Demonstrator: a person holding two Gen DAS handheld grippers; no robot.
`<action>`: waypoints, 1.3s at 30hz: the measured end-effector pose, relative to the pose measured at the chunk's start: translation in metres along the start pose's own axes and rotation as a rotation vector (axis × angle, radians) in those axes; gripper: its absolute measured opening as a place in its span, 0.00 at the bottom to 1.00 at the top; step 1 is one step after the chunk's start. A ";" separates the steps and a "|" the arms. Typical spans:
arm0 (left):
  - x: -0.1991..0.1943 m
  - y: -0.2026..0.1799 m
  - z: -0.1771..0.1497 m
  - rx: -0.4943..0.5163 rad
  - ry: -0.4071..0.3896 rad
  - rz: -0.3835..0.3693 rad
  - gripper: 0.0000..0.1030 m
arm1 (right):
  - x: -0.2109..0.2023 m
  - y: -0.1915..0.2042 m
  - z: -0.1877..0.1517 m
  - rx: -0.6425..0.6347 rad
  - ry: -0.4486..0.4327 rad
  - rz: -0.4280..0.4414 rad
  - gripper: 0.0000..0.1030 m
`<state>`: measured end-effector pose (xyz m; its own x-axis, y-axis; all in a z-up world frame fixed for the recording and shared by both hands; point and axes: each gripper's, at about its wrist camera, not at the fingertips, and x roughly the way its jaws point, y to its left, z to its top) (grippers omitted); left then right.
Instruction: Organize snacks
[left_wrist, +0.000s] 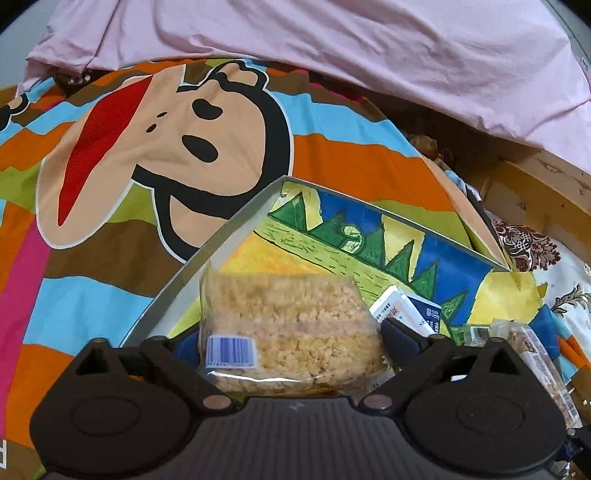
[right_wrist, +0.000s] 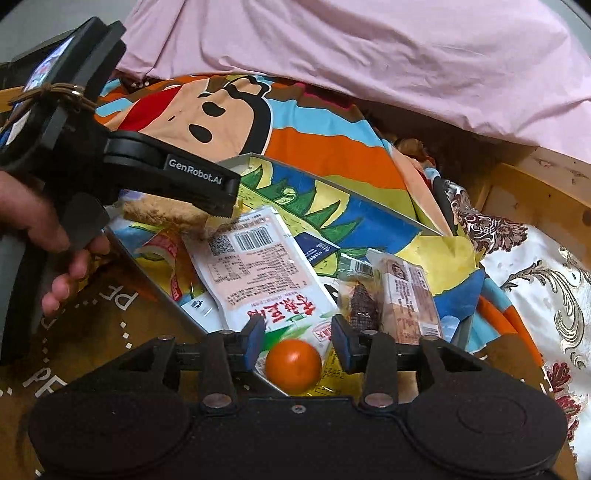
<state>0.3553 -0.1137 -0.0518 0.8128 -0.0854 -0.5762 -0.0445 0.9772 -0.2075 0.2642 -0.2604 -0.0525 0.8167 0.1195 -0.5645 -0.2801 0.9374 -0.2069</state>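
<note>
A shallow box with a painted inside, in green, yellow and blue, is seen lying on a bed, upon a striped blanket printed with a cartoon monkey. A pink sheet is bunched behind the blanket, and a wooden bed frame is seen at the right.

The left tool is spread very wide over the near left part of the box. A crumbly golden cake in a clear wrapper, marked with a blue barcode, is placed between its fingers. The pads are seen just beside the wrapper and do not appear to press on it. In the right wrist view this tool is seen from the side, and its handle is held by a hand.

The right tool is opened partly at the near edge of the box. A small orange is found between its fingers, with a gap left on each side, so it is not pinched.

Several snacks are gathered in the box. A white and pink packet is laid flat in the middle. A dark snack in clear wrap and a long wrapped bar are placed to its right, side by side. A small blue and white carton is seen behind the packet.
</note>
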 end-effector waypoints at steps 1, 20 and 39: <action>0.000 0.001 0.000 -0.002 -0.001 0.003 0.99 | -0.001 0.001 0.000 -0.003 -0.004 -0.001 0.45; -0.042 0.018 0.011 -0.026 -0.039 0.003 0.99 | -0.060 -0.001 0.024 0.117 -0.151 -0.068 0.77; -0.239 0.063 0.024 -0.005 -0.331 -0.040 1.00 | -0.230 0.036 0.072 0.202 -0.499 -0.094 0.99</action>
<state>0.1717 -0.0273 0.0916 0.9586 -0.0549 -0.2793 -0.0110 0.9734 -0.2290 0.1032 -0.2308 0.1275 0.9876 0.1267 -0.0930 -0.1320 0.9898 -0.0530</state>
